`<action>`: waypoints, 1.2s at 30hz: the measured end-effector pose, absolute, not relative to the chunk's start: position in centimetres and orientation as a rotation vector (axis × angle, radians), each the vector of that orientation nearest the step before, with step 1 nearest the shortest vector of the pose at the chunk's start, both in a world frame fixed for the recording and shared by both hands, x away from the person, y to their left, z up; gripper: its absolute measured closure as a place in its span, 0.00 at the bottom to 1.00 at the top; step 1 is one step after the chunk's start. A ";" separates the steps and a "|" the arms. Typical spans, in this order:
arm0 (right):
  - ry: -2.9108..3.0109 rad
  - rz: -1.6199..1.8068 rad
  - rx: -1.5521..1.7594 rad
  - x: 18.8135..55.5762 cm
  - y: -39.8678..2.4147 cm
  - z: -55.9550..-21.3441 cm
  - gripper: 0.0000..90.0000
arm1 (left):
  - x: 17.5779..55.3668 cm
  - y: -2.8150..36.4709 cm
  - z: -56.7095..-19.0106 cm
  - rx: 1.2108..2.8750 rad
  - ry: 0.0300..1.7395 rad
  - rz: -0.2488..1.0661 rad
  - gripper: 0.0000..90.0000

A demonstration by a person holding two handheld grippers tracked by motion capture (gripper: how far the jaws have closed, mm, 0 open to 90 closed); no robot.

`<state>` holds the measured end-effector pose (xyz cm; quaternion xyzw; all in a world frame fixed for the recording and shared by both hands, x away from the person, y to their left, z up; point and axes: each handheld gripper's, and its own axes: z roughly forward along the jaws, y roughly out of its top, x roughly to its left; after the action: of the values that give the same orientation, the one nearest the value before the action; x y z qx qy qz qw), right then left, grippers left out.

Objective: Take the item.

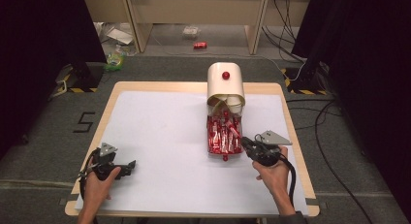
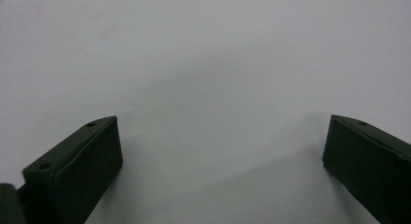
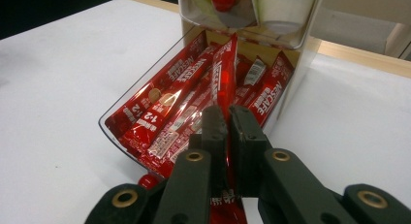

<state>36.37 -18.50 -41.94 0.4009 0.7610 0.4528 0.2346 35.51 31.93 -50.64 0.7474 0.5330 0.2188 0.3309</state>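
A cream dispenser box [image 1: 225, 83] with a red knob stands at the back of the table, and its clear drawer [image 1: 211, 153] is pulled out toward me, holding several red coffee sachets [image 1: 223, 136]. My right gripper [image 1: 245, 142] is at the drawer's front right corner. In the right gripper view the right gripper [image 3: 228, 112] is shut on one red sachet [image 3: 226, 64], which stands upright above the others in the drawer [image 3: 114, 129]. My left gripper [image 1: 131, 166] rests at the near left of the table. In the left gripper view the left gripper [image 2: 223, 120] is open over bare white surface.
A white sheet [image 1: 160, 136] covers the wooden table. The drawer front carries a small red knob [image 3: 148, 180]. Behind the table are a wooden desk, a red can [image 1: 200, 45] on the floor and litter. Cables [image 1: 324, 132] run along the floor at the right.
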 end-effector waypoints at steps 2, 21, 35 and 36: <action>2.081 1.247 1.105 36.2 -18.8 -41.9 0.95 | 35.5 31.9 -50.6 1.954 1.393 0.572 0.00; 1.971 1.228 1.200 35.2 -23.8 -41.7 0.95 | 35.5 31.9 -50.6 1.954 1.393 0.573 0.00; 1.914 1.194 1.279 35.1 -26.6 -42.4 0.95 | 35.5 31.9 -50.6 1.955 1.393 0.573 0.00; 1.911 1.190 1.288 35.1 -26.7 -42.4 0.95 | 35.5 31.9 -50.6 1.955 1.393 0.573 0.00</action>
<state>35.08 -26.74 -42.44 0.4781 0.7092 0.4418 0.2707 35.50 31.93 -50.64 0.7477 0.5327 0.2191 0.3304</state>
